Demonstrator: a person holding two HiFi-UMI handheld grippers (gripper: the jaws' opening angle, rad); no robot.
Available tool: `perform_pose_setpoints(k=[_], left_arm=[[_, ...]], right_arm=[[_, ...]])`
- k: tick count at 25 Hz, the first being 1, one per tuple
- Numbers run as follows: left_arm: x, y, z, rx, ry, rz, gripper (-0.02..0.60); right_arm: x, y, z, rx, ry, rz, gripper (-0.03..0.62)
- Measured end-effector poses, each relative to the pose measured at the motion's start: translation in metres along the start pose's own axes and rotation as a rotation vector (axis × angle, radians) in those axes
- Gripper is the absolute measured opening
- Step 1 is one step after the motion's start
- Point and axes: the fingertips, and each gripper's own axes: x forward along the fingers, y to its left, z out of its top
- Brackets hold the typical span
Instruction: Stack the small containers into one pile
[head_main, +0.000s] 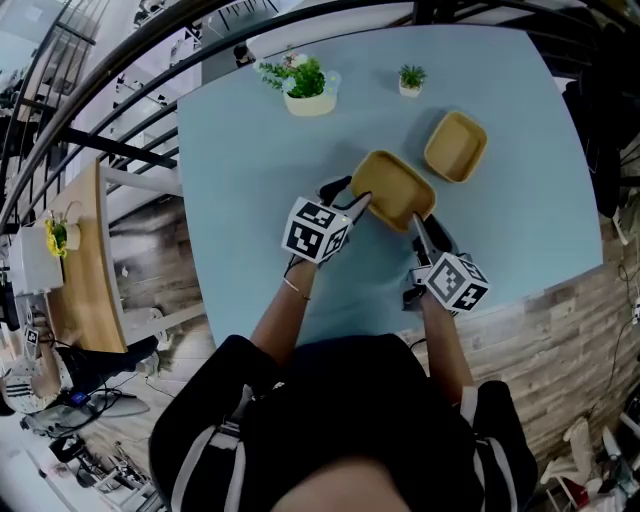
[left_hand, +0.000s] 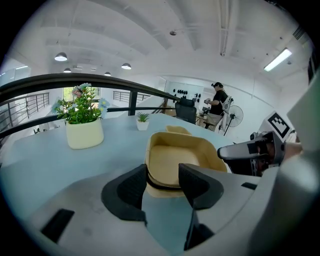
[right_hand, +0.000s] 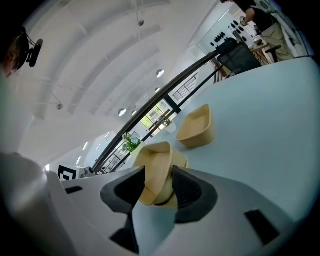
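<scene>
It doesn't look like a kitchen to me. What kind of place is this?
Probably an open office or workshop: a black railing, rows of ceiling lamps, and a person working by a standing fan.

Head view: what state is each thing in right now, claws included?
Left claw: shut on the near container's rim.
Right claw: shut on the same container's opposite side.
Near container: upright, empty, gripped from both sides.
Far container: upright, empty, alone on the table, untouched.
Large potted plant: upright.
Small potted plant: upright.
</scene>
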Motion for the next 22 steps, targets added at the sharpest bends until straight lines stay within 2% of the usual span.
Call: perform_pose_setpoints(k=[11, 22], left_arm=[[-0.008, 0.002, -0.005, -0.041, -0.016, 0.015, 0.196], [-0.035, 0.003, 0.001, -0.026, -0.062, 0.003, 0.196]], right_arm=[[0.002, 0.001, -0.002, 0.002, 0.005, 0.026, 0.183], [-0.016, -0.001, -0.004, -0.021, -0.04, -0.047, 0.199]])
